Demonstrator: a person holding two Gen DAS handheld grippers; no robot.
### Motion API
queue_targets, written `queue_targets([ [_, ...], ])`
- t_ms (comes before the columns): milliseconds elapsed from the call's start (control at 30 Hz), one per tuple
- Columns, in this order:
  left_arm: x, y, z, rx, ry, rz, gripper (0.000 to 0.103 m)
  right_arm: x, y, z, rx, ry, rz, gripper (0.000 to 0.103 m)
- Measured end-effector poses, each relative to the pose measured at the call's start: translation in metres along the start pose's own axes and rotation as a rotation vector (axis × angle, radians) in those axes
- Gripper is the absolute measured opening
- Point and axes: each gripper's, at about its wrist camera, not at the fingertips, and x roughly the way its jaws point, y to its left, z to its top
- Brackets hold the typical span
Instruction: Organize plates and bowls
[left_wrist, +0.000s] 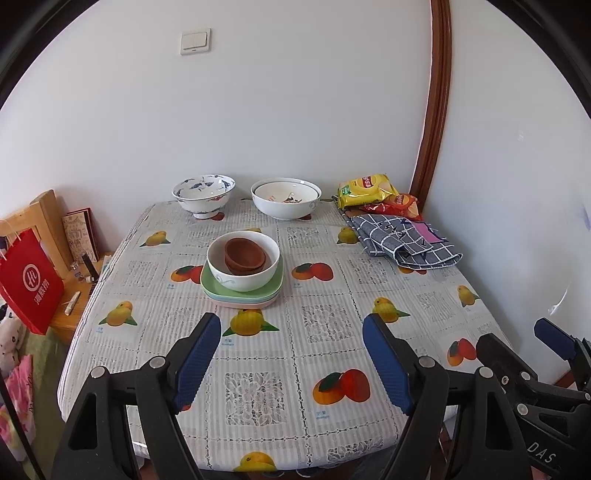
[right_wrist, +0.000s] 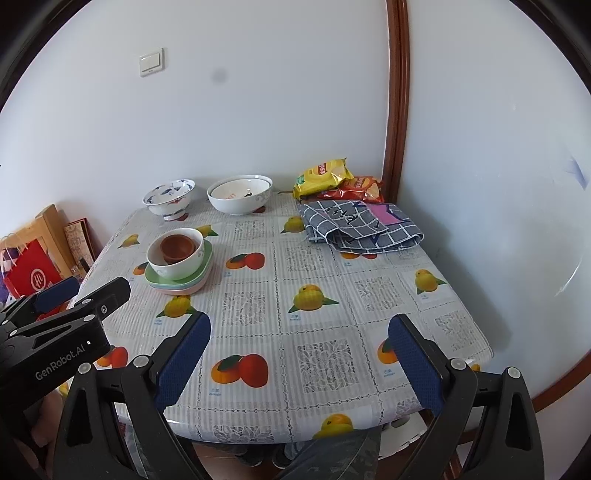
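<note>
Honestly, from where I'm standing:
Grippers: left gripper (left_wrist: 291, 354) and right gripper (right_wrist: 299, 354) are both hovering wide and empty over the near bench (right_wrist: 332, 295) edge.
Stack: brown cups (left_wrist: 245, 255) are sitting in a white bowl (left_wrist: 242, 266) on pastel plates (left_wrist: 242, 293), mid-bench.
Back row: blue-patterned bowl (left_wrist: 203, 194) and nested white bowls (left_wrist: 286, 198) are waiting by the wall.
Risk: lifting the loose stack by one rim is likely tipping it.

tablecloth (left_wrist: 258, 354): pale grey lace squares, orange and yellow fruit prints | on it, centre: white bowl (left_wrist: 243, 275) (faint blue swirl) holding terracotta-brown cups (left_wrist: 244, 255), atop green-over-pink plates (left_wrist: 242, 295) | far edge: blue-and-white painted bowl (left_wrist: 203, 194) | navy checked cloth (left_wrist: 402, 242)
</note>
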Motion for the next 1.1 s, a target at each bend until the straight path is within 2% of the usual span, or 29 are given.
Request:
queue_targets([
  [1100, 0.0026, -0.0022, -0.0027, 0.008, 0.011, 0.003, 0.078, 0.0008, -0.0080, -0.0009, 0.027, 0.002, 0.011, 0.096],
])
